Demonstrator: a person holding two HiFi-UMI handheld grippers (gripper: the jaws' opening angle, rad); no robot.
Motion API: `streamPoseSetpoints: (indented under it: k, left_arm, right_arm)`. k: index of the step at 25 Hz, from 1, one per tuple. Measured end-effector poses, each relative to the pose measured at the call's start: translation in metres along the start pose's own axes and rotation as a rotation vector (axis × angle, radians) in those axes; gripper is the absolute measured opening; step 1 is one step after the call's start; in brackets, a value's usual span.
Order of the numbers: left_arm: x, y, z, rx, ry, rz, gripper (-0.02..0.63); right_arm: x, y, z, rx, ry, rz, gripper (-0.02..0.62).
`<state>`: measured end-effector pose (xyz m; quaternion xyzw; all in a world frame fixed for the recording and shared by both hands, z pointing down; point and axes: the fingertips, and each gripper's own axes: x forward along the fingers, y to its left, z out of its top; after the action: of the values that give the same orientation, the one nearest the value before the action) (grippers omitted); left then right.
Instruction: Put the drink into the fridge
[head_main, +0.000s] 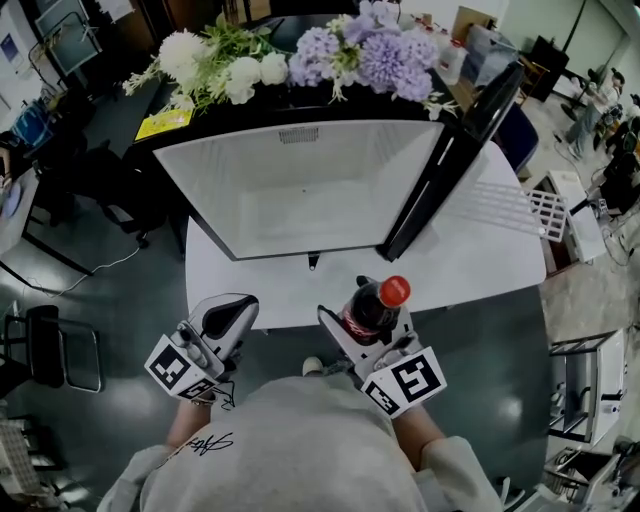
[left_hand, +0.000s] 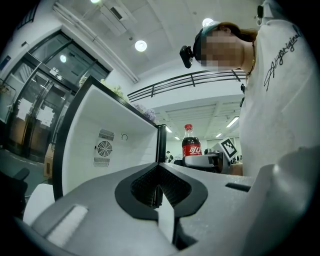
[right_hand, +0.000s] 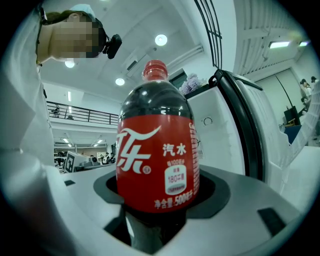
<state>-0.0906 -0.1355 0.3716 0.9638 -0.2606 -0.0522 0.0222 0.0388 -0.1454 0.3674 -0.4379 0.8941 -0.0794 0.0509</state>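
Note:
A small fridge (head_main: 300, 190) stands on a white table (head_main: 470, 255) with its black door (head_main: 450, 160) swung open to the right; its white inside looks bare. My right gripper (head_main: 368, 322) is shut on a cola bottle (head_main: 375, 305) with a red cap, held upright in front of the table's near edge. In the right gripper view the bottle (right_hand: 156, 150) fills the jaws, with the fridge (right_hand: 220, 135) behind it. My left gripper (head_main: 228, 315) is shut and holds nothing; in its own view the gripper (left_hand: 157, 187) points toward the fridge (left_hand: 110, 150) and the bottle (left_hand: 191, 146).
White and purple flowers (head_main: 300, 55) lie on the fridge's top. A white wire rack (head_main: 525, 210) rests on the table to the right of the door. A black chair (head_main: 50, 350) stands at the left, and desks and clutter ring the room.

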Motion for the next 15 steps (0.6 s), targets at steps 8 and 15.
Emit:
streamPoseSetpoints:
  k: [8, 15]
  left_arm:
    - [0.013, 0.005, 0.008, 0.013, -0.006, 0.041, 0.004]
    - [0.02, 0.005, 0.01, 0.019, 0.0, 0.082, 0.003]
  right_arm:
    - [0.013, -0.012, 0.008, -0.017, -0.011, 0.063, 0.314]
    - [0.017, -0.026, 0.003, -0.019, 0.028, 0.1, 0.314]
